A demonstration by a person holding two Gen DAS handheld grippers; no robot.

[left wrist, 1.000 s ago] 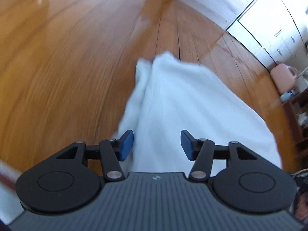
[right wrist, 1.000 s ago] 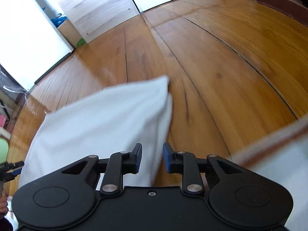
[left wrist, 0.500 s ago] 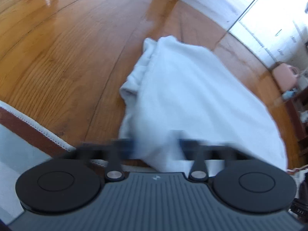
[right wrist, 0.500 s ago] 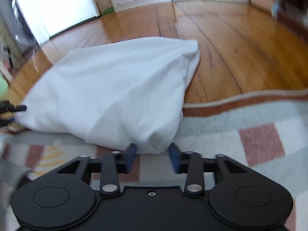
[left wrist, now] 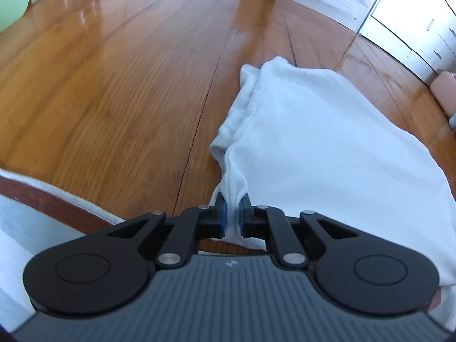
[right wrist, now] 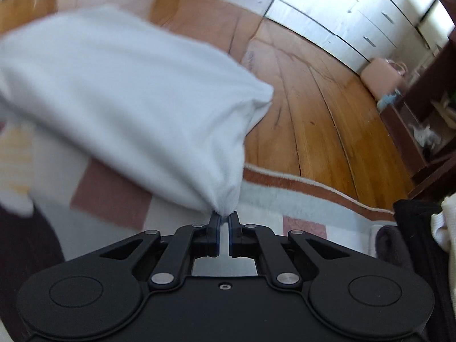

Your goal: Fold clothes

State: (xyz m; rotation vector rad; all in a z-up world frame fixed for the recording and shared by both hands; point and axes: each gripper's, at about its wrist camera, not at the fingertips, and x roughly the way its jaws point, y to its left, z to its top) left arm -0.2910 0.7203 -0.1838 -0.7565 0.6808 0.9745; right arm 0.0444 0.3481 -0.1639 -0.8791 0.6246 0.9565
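Note:
A white garment (left wrist: 319,148) lies spread over the wooden floor and the rug's edge, its hemmed left edge bunched in folds. My left gripper (left wrist: 233,213) is shut on a pinch of that near edge, cloth squeezed between the blue pads. In the right wrist view the same white garment (right wrist: 128,97) stretches away to the left, and my right gripper (right wrist: 224,222) is shut on its near right corner, which rises into a peak at the fingertips.
A patterned rug (right wrist: 285,199) with a brown border runs under both grippers, over the wooden floor (left wrist: 128,71). White cabinets (right wrist: 356,14) line the far wall. A pink bag (right wrist: 382,77) and dark shelving (right wrist: 427,114) stand right. Dark and cream clothes (right wrist: 421,228) lie right.
Both grippers went from open to shut on the white garment's near edge. The right one swung across from the bare floor to over the rug and rolled.

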